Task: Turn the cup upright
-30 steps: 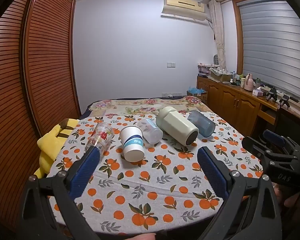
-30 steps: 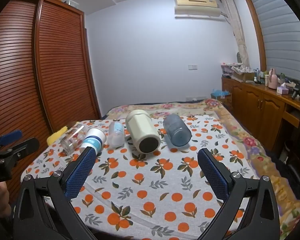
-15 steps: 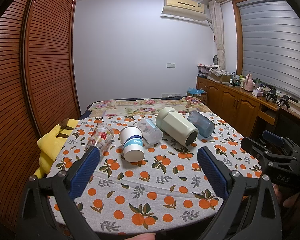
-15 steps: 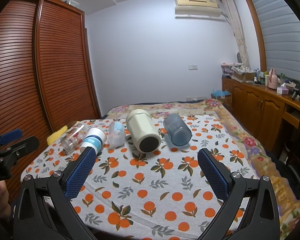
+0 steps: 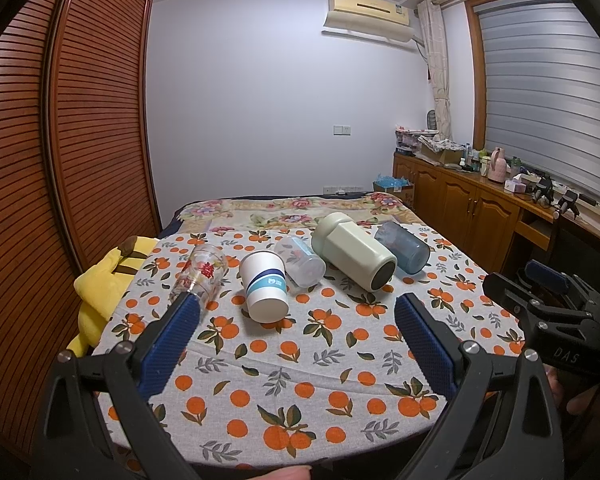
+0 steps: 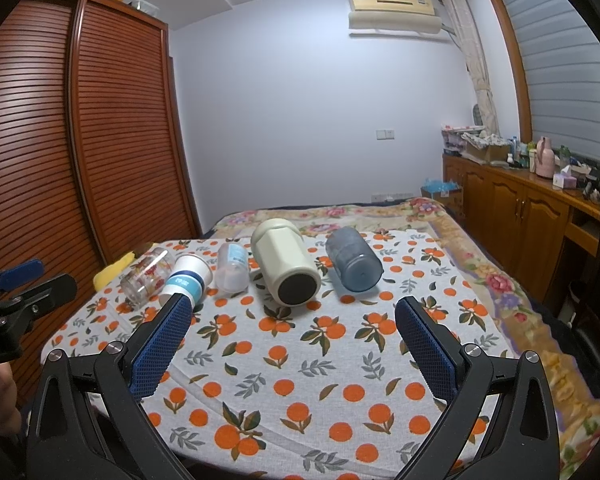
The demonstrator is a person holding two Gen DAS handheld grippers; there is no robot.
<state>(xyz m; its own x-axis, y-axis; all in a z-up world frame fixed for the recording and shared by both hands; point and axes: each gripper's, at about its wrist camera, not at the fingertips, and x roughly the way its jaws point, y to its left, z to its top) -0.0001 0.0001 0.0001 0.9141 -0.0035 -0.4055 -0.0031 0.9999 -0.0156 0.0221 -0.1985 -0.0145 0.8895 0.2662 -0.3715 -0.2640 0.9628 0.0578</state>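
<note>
Several cups lie on their sides in a row on an orange-print cloth [image 5: 300, 360]: a clear glass with red print [image 5: 200, 272], a white paper cup with a blue band [image 5: 264, 286], a small clear plastic cup [image 5: 300, 260], a large pale green mug [image 5: 354, 256] and a blue-grey tumbler [image 5: 402, 246]. They also show in the right wrist view: glass [image 6: 146, 276], paper cup [image 6: 186, 280], plastic cup [image 6: 232, 268], green mug [image 6: 286, 266], tumbler [image 6: 354, 260]. My left gripper [image 5: 298, 336] is open and empty, in front of the paper cup. My right gripper [image 6: 292, 334] is open and empty, in front of the green mug.
The cloth covers a bed with a floral blanket [image 6: 340, 216] behind. A yellow plush [image 5: 108, 276] lies at the left edge. A slatted wooden wardrobe [image 5: 60, 160] stands on the left. A wooden cabinet [image 6: 520, 208] with clutter runs along the right.
Both grippers have barely moved. The left wrist view has drifted slightly, and the cups sit in the same places.
</note>
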